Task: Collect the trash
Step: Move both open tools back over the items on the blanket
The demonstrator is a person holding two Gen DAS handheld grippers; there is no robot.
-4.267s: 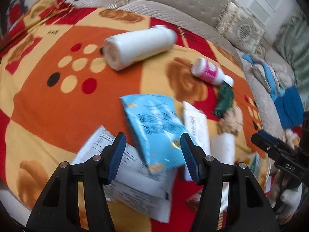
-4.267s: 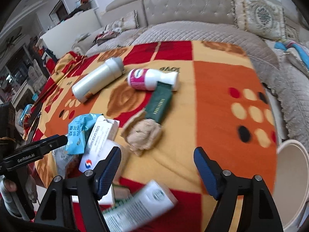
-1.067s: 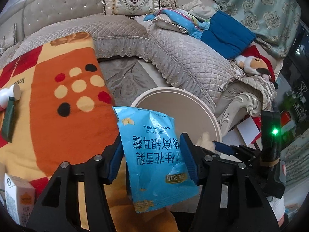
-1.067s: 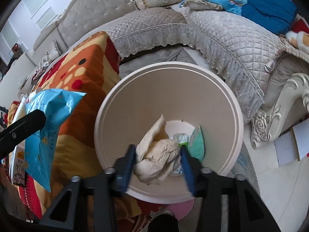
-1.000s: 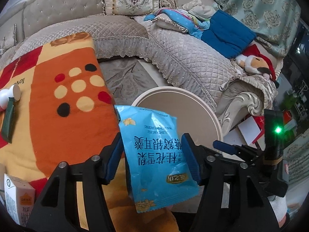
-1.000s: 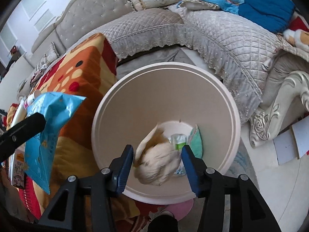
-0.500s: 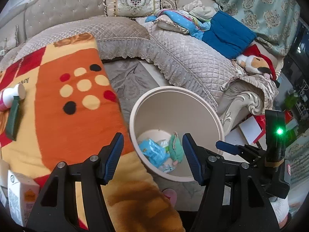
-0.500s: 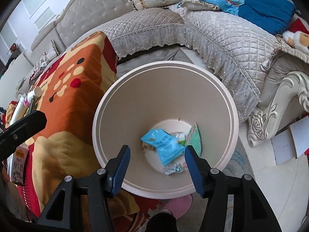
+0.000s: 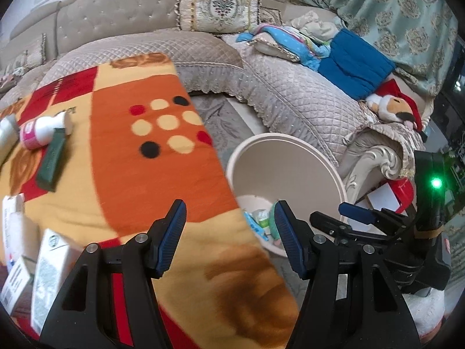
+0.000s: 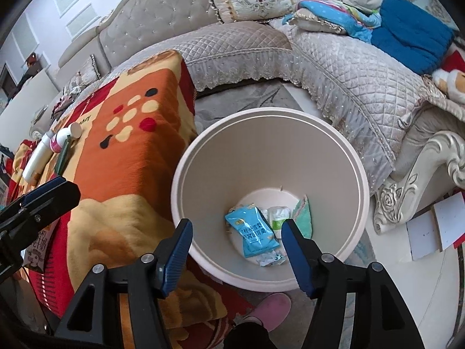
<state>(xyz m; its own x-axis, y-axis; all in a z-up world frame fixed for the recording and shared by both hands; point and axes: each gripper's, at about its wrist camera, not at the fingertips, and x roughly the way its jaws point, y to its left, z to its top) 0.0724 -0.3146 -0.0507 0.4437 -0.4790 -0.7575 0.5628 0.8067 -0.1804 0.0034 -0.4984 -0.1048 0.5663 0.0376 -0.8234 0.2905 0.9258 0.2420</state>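
R gripper sits low centre of its view over the cream bin, jaws just been opening, nothing btwn them. Blue snack bag lies on bin floor w/ other scraps. L gripper, bottom centre, gapes empty above blanket edge.

Cream bin; blue packet; orange, red, dotted blanket.
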